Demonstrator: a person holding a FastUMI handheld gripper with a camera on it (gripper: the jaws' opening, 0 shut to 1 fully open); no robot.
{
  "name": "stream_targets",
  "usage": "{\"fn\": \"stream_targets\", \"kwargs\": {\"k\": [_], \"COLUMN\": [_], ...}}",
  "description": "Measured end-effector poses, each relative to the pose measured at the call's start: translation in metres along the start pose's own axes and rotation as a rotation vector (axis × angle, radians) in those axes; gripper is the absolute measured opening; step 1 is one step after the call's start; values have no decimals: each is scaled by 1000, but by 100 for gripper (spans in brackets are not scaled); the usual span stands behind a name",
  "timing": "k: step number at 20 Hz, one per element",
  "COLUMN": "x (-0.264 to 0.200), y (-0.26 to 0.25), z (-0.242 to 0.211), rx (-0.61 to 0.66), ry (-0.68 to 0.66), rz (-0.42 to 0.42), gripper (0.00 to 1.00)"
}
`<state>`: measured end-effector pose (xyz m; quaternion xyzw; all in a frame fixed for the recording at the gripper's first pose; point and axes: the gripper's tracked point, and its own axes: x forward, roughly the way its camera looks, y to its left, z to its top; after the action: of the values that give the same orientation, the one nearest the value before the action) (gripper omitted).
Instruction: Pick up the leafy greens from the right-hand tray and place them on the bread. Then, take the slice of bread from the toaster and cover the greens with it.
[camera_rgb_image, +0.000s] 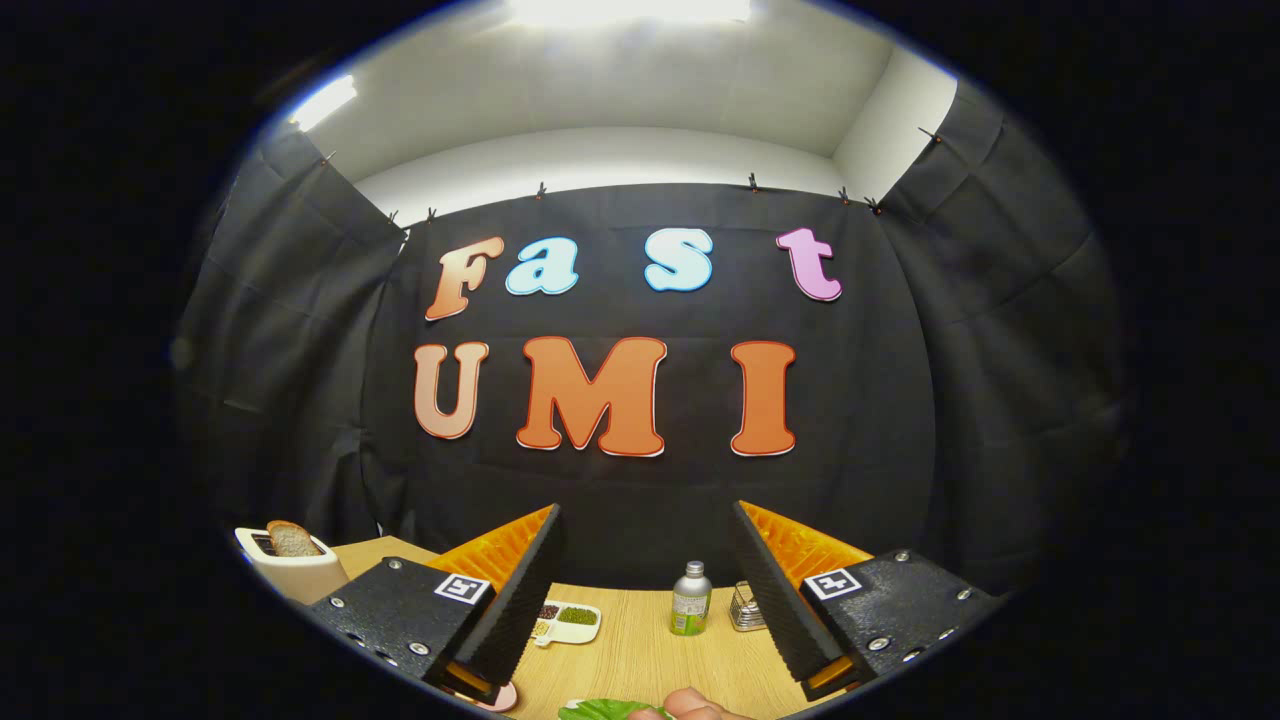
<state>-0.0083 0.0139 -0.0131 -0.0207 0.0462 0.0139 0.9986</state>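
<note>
a: gripper (645, 600) first. in the gripper view its two fingers stand wide apart with nothing between them, held level and well above the table (640, 650).

b: and the greens?

a: a leafy green piece (600, 710) lies low and just short of the fingers, roughly between them. a fingertip of a person's hand (690, 704) sits right beside it, touching or nearly so; i cannot tell which. the tray under it can't be made out.

b: toaster?

a: toaster (290, 570) stands off beyond the left finger, with a slice of bread (292, 540) poking up out of its slot. the bread the greens should go on i can't pick out; a pinkish rim (497, 698) peeks from under the left finger and may be a plate, no more than a guess.

b: what else is on the table?

a: beyond the fingers, a small divided dish (568, 620) with dark and green bits, a little bottle (690, 600) and a wire holder (745, 606) next to it.

b: so nothing picked up yet. what could go wrong?

a: my judgement: the leaf lies so low in the camera's sight that the drop has to be judged almost blind. a thin, floppy leaf can slide out or get caught by one finger alone. the hand beside it could get nipped if the fingers close there. later, swinging left to the toaster, a careless pull could tip it or tear the slice.
</note>
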Motion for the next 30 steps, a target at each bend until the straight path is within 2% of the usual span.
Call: {"fn": "stream_targets", "kwargs": {"k": [3,11,18,23,26,30], "x": [2,2,-2,-14,-19,-38], "y": [-5,9,16,28,23,29], "z": [-10,-50,-104,-152,-181,-220], "rx": [-1,-17,47,56,8,-38], "ry": [59,246,461,642,727,866], "rz": [-17,53,107,181,185,250], "gripper": [98,98,99,99,99,99]}}
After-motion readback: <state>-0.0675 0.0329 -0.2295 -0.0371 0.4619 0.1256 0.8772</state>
